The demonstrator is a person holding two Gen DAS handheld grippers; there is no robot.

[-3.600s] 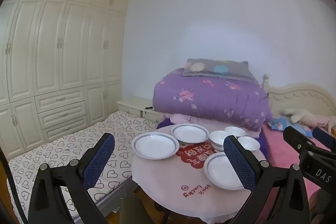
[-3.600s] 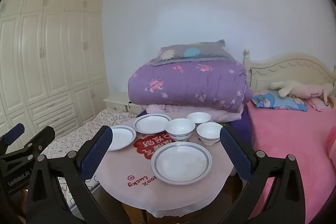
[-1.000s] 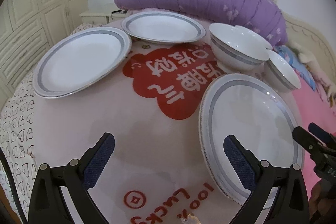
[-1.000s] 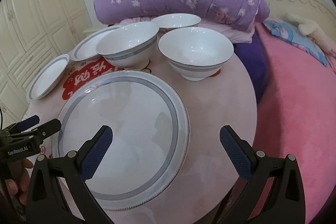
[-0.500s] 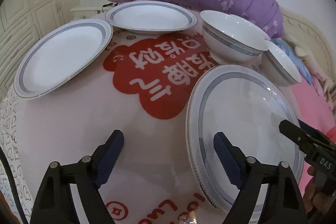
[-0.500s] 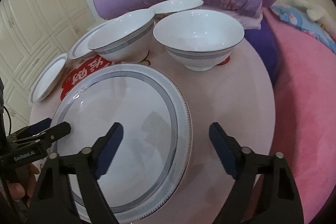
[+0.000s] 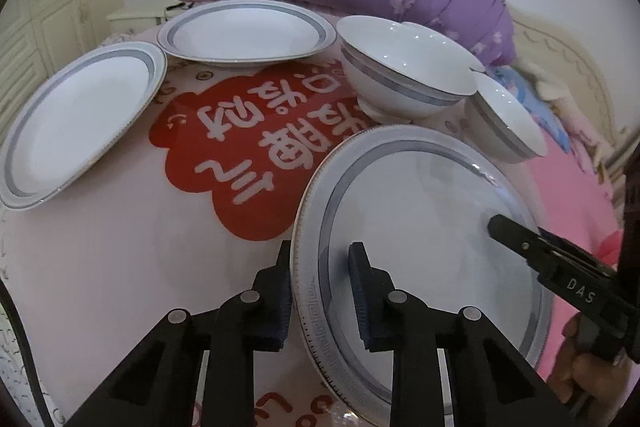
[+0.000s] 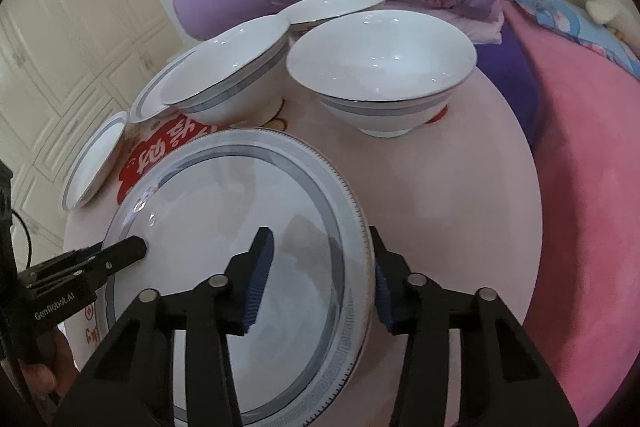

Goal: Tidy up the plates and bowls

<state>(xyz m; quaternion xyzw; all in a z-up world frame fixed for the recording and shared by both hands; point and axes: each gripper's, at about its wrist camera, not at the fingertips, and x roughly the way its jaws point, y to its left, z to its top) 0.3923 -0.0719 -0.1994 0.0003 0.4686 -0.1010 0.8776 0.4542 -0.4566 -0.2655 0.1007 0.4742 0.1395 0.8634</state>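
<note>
The large plate [image 7: 420, 227] is lying at the near edge of the counter [image 7: 120, 267]. The left gripper [image 7: 320, 291] and right gripper [image 8: 320, 279] are straddling opposite sides of its rim, and their jaws have just been closing, though whether the pads are pressing yet I cannot tell. Both should be clamping evenly and lifting level, clearing the 2 bowls [image 8: 380, 75] beside it.

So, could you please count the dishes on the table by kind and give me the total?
Plates: 3 (large, left, far)
Bowls: 3 (left, right, far)
Total: 6
</note>
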